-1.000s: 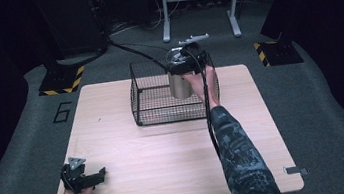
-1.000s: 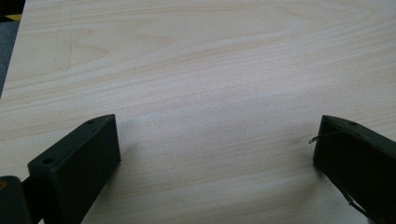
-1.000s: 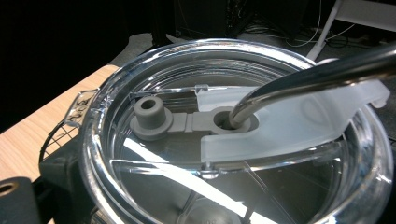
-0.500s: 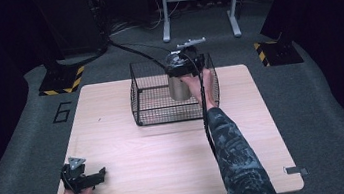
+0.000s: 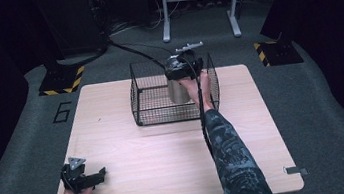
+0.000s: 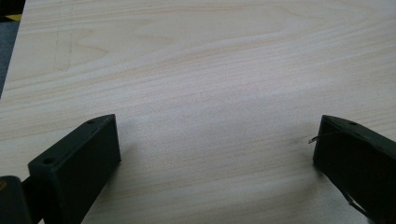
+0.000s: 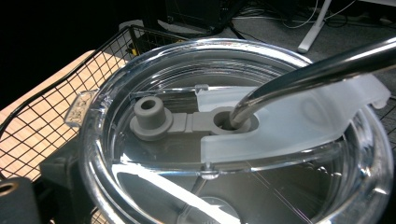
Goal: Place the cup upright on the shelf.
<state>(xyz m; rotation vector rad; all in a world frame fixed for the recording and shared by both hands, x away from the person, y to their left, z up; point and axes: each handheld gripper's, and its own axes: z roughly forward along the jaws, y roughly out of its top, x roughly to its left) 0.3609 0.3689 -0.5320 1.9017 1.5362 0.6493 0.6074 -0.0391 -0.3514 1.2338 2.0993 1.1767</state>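
A steel tumbler [image 5: 176, 92] stands inside a black wire basket [image 5: 146, 105] at the back of the wooden table [image 5: 167, 153]. My right gripper [image 5: 182, 68] sits over its top, shut on the tumbler at the rim. In the right gripper view the clear lid [image 7: 233, 140] is very close, with a metal straw [image 7: 317, 70] through its grey stopper and one black jaw beside it at lower left. My left gripper [image 5: 100, 176] rests at the table's near left corner. It is open [image 6: 217, 154] over bare wood with nothing between its jaws.
The basket wall [image 7: 42, 126] rises around the tumbler on all sides. A cable runs from the right gripper back over the table's far edge. Black-and-yellow floor blocks [image 5: 61, 81] and a stand's grey legs [image 5: 198, 3] lie beyond the table.
My right gripper and the tumbler have sunk a little lower into the basket. The left gripper has stayed where it was.
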